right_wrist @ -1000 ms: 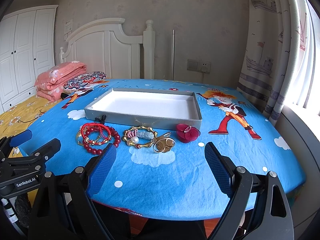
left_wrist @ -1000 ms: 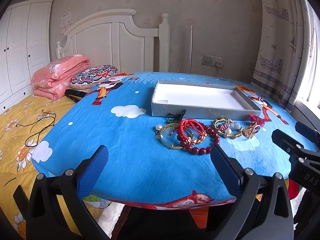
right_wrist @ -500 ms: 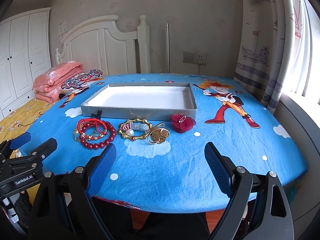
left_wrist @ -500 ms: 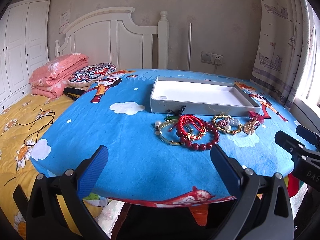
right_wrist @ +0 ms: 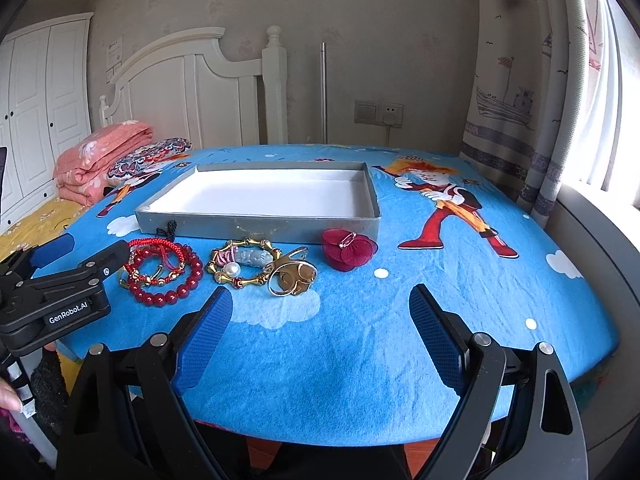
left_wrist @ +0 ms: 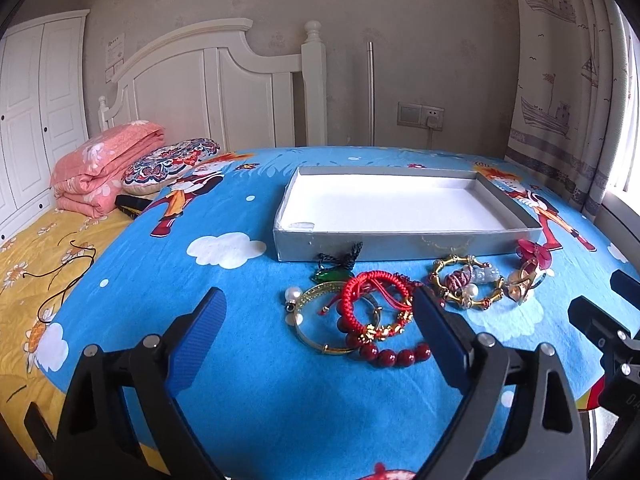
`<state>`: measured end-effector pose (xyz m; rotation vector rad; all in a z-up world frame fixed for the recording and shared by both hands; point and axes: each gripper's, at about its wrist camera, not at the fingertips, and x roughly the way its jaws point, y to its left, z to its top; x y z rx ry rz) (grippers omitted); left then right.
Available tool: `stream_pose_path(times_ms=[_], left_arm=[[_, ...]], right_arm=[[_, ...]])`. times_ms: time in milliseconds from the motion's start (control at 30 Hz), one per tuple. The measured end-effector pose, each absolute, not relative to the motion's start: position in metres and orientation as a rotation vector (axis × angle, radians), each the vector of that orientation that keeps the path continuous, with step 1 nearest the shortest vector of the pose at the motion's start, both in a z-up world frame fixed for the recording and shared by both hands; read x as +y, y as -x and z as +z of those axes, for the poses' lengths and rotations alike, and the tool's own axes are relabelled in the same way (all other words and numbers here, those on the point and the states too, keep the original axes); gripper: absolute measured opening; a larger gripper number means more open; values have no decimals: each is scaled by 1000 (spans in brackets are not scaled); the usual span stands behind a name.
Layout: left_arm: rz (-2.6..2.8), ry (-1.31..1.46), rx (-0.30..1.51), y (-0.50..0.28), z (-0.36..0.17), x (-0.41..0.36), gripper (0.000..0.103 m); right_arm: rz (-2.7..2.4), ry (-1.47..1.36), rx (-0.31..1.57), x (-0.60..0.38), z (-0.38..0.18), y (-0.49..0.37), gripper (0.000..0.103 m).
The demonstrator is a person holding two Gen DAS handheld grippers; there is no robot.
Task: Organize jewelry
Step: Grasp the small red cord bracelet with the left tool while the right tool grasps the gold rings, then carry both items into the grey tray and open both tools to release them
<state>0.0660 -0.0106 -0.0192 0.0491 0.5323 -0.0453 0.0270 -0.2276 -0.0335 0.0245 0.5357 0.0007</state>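
- Bedroom; blue cartoon-print worktop [right_wrist: 360, 340], grey tray [right_wrist: 256, 226] behind.
- Left tool [left_wrist: 320, 332], just narrowing, released, frames the red bead bracelet [left_wrist: 384, 354].
- Right tool [right_wrist: 320, 328] released over bare cloth near the front edge; gold ring [right_wrist: 292, 276] just ahead.

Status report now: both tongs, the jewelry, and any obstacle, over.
Left tongs open, just closing a little, nothing between them. Right tongs open, empty. Jewelry all on the cloth, tray empty. No obstacle.

My pads [left_wrist: 200, 336] ribbed blue on black arms. Tablecloth [right_wrist: 360, 340] bright blue, white clouds, cartoon figures. Tray [left_wrist: 400, 242] grey outside, white inside. Bead bracelet [right_wrist: 176, 292] dark red; cord bracelet [left_wrist: 376, 292] bright red; fabric flower [right_wrist: 350, 250] crimson.
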Motion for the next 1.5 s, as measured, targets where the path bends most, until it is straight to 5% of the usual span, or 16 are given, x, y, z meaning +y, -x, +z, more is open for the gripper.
stream_pose_path(times_ms=[233, 567, 800, 1500], left_arm=[[-92, -60, 556, -92, -28, -21, 80], [-201, -44, 578, -101, -27, -28, 6], [-244, -59, 558, -90, -21, -34, 5], [-169, -83, 536, -77, 6, -44, 4]], right_arm=[[36, -60, 610, -230, -46, -57, 78], [52, -36, 651, -214, -49, -87, 59], [80, 8, 653, -207, -52, -95, 38], [71, -10, 538, -218, -23, -71, 37]])
